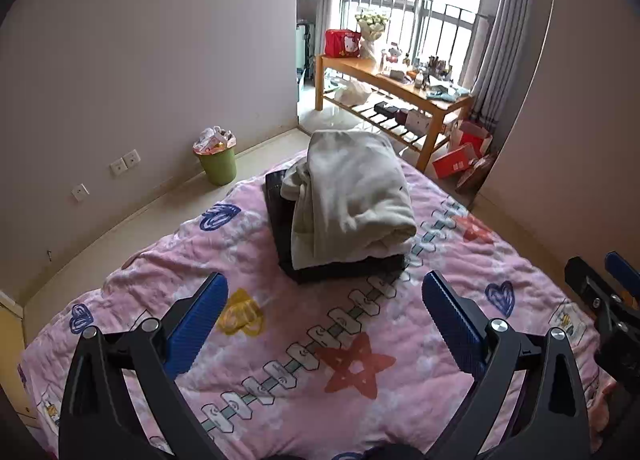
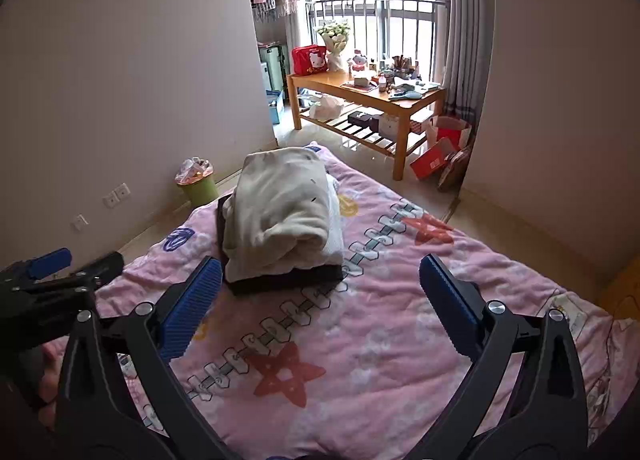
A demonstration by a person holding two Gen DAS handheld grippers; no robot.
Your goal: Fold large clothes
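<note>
A folded cream garment lies on top of a folded black garment, stacked on the far part of a pink patterned quilt. My left gripper hovers open over the quilt, short of the stack, nothing between its blue pads. My right gripper is open too, held above the quilt just in front of the stack. Each gripper shows at the edge of the other's view: the right one, the left one.
A green waste bin stands by the left wall. Beyond the bed is a wooden table crowded with small items, a red bag and flowers. Red boxes sit on the floor by the curtain.
</note>
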